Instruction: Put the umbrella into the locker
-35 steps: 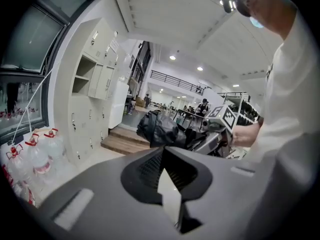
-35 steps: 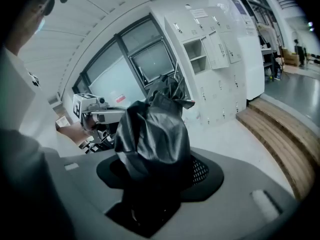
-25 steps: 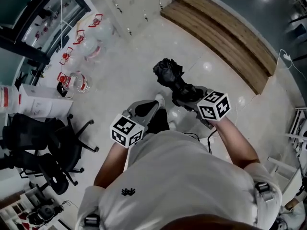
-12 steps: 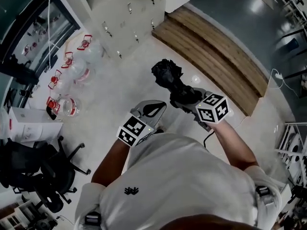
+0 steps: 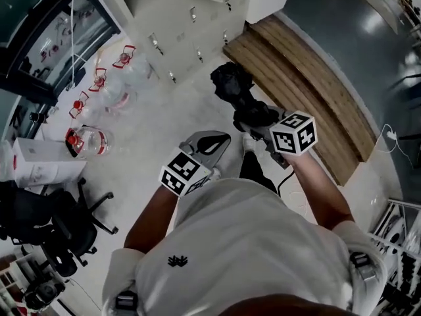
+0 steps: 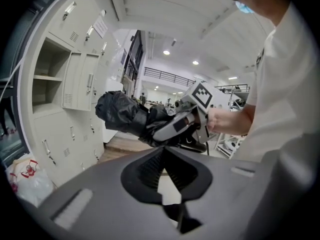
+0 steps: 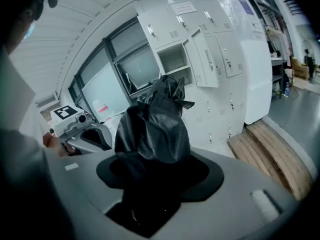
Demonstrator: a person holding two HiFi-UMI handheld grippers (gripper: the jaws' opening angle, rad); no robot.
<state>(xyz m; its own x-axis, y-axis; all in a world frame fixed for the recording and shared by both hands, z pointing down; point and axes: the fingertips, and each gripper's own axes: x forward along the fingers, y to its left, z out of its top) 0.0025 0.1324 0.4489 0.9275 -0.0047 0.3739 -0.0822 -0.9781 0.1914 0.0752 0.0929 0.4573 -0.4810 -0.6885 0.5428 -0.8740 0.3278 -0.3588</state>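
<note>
Carry phase; the umbrella is not yet at the locker. Right gripper [image 5: 255, 119]: jaws clamped on the folded black umbrella [image 7: 152, 129], low on the bundle, so most of the bunched fabric stands out past the jaws, pointing far and slightly left toward the lockers [image 5: 197, 12]. Held by one end like this the free end leads, which I judge suits pushing it in end-first. Left gripper [image 6: 162, 149]: jaws together at the tips, nothing between them. It sits near and to the left of the right one, apart from the umbrella, probably kept free for the door or for support. The right gripper view shows one open compartment [image 7: 173, 59] partway up the bank, its door [image 7: 205, 59] swung out to the right; the other doors in view are closed, so this is the likely target. The umbrella is in the air over the pale floor, well apart from that compartment. A wooden step [image 5: 309, 71] runs along the floor to the right of the lockers. Clear water bottles [image 5: 108, 78] stand on the floor to the left, and an office chair [image 5: 46, 219] sits near left; none lies in the direct line. Next need, as I judge it, is to raise the free end and aim it at the opening, clear of the door edge. Risks: loose folds may catch on the frame or door, and a grip near one end leaves the bundle free to droop.
</note>
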